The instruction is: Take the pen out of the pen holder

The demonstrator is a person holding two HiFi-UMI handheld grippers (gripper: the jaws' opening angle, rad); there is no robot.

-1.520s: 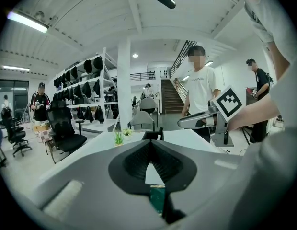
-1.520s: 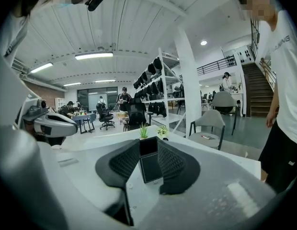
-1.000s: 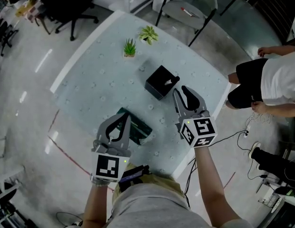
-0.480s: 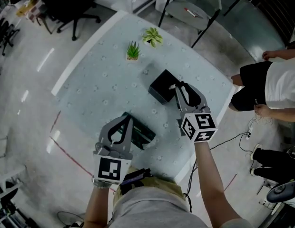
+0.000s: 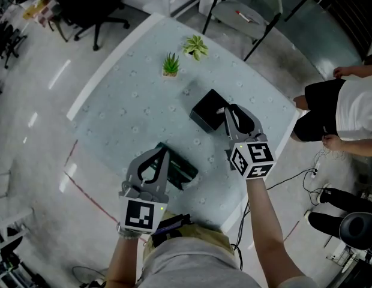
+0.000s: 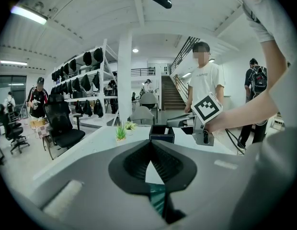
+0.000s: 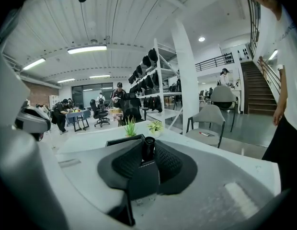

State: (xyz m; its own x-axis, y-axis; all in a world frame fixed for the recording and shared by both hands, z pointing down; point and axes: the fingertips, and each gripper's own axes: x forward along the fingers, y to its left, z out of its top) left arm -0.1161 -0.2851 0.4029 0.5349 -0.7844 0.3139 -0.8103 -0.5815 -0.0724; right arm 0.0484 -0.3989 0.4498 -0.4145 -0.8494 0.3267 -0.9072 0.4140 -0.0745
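Note:
The black square pen holder (image 5: 207, 109) stands near the middle of the pale table (image 5: 126, 101). A black pen (image 7: 148, 147) sticks up from it, and only its top shows. My right gripper (image 5: 228, 114) reaches to the holder's right edge, its jaws closing with the pen top between the ribbed pads, which touch it on both sides. In the left gripper view the holder (image 6: 162, 133) and the right gripper (image 6: 183, 122) lie ahead. My left gripper (image 5: 164, 153) hangs nearer the table's front, shut, with nothing between its jaws.
A dark green case (image 5: 182, 170) lies on the table just beyond the left gripper. Two small potted plants (image 5: 170, 65) (image 5: 196, 45) stand at the far side. A grey chair (image 5: 243, 11) is behind the table and a person (image 5: 348, 110) stands at its right.
My right gripper has moved forward to the pen holder and its jaws have narrowed around the pen top. The left gripper has stayed where it was.

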